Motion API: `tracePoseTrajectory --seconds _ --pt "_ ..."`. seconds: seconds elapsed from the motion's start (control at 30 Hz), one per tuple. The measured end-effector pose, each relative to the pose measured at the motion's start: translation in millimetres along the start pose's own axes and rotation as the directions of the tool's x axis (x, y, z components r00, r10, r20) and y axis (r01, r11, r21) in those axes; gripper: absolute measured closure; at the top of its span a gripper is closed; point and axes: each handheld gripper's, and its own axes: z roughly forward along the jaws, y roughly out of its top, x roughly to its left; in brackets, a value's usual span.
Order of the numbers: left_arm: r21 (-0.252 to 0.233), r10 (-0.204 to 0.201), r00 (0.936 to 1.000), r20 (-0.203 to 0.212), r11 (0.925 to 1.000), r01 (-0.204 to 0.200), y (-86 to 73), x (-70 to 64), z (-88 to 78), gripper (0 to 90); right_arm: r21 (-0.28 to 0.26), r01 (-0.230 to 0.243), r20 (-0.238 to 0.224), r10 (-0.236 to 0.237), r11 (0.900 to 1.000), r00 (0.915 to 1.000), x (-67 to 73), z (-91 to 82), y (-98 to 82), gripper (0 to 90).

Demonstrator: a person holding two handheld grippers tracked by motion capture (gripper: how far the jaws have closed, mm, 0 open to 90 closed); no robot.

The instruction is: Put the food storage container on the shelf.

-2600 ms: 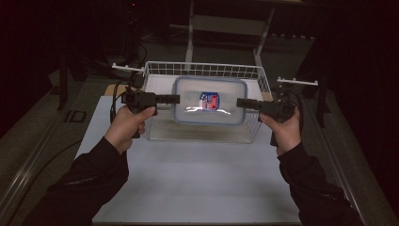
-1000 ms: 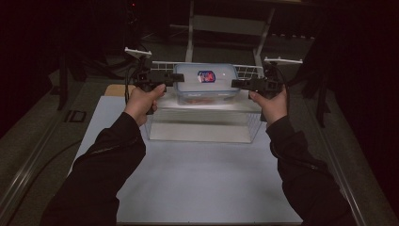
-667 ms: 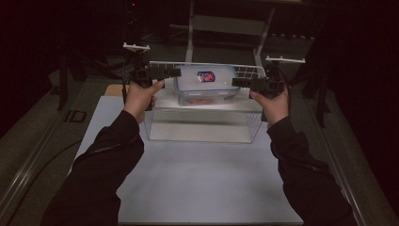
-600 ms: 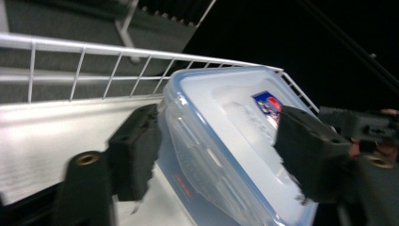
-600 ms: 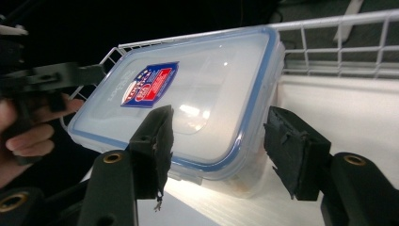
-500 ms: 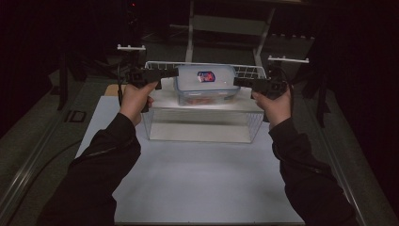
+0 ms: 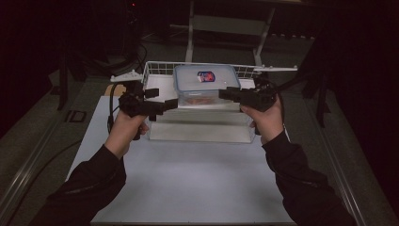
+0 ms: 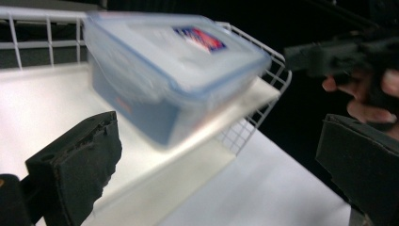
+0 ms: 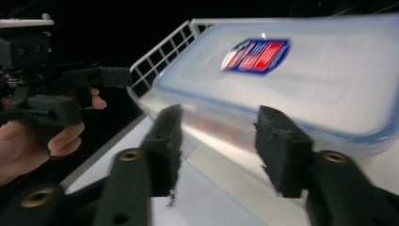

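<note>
The left gripper (image 7: 162, 100) has just spread its jaws wide and grips nothing. The right gripper (image 7: 229, 93), jaws partly apart and just narrowing, also holds nothing. The lidded box (image 7: 205, 84) sits in the wire basket (image 7: 157, 70), between them.

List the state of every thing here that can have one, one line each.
Clear plastic food container with a blue-rimmed lid: lid on, resting in the basket, held by neither gripper.
White wire basket: upright on the table, holding the container.
Left gripper: jaws wide open, just opened, nothing between them.
Right gripper: jaws partly open, just closing, gripping nothing.
</note>
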Motion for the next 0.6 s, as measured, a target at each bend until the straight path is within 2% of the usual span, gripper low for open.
tracePoseTrajectory --seconds 0.03,0.13,0.2,0.23,0.27,0.4,0.5,0.53,0.6 --pt "0.002 0.005 1.0 -0.007 1.0 -0.005 -6.4 -1.9 -1.5 0.4 0.005 0.0 -0.01 0.0 1.0 0.9999 1.7 2.3 -2.0 58.4" --pt "0.006 0.003 1.0 -0.009 1.0 -0.003 -25.9 -5.9 -4.9 0.4 0.029 0.007 -0.024 -0.007 1.0 0.9997 5.6 10.0 -7.0 74.5" --pt "0.012 0.021 0.9996 -0.021 0.9997 -0.021 -37.5 -9.0 -6.3 0.4 0.043 0.003 -0.03 -0.002 0.999 0.9996 6.8 16.0 -9.9 87.6" --pt "0.012 0.03 0.9993 -0.024 0.9995 -0.029 -43.9 -11.0 -7.1 0.4 0.047 0.0 -0.028 0.001 0.999 0.9996 7.5 19.2 -11.2 89.7" --pt "0.012 0.03 0.9993 -0.024 0.9995 -0.029 -43.9 -11.0 -7.1 0.4 0.06 0.007 -0.022 -0.006 0.998 0.9997 8.6 23.6 -12.4 89.7" --pt "-0.001 0.041 0.9988 -0.027 0.9991 -0.041 -64.1 -18.2 -9.4 0.4 0.076 0.017 -0.014 -0.016 0.997 0.9998 11.3 35.8 -14.2 89.8" --pt "-0.003 0.05 0.9982 -0.032 0.9987 -0.05 -68.2 -19.9 -9.1 0.4 0.076 0.017 -0.013 -0.016 0.997 0.9998 11.2 38.8 -14.2 89.8" --pt "0.008 0.073 0.9963 -0.045 0.9973 -0.073 -76.6 -23.9 -7.7 0.4 0.079 0.016 -0.009 -0.016 0.997 0.9998 10.8 41.8 -14.0 89.8" --pt "0.012 0.084 0.9952 -0.05 0.9965 -0.083 -82.4 -26.1 -6.5 0.4 0.096 0.022 0.006 -0.023 0.995 0.9997 11.0 55.5 -12.2 89.7"
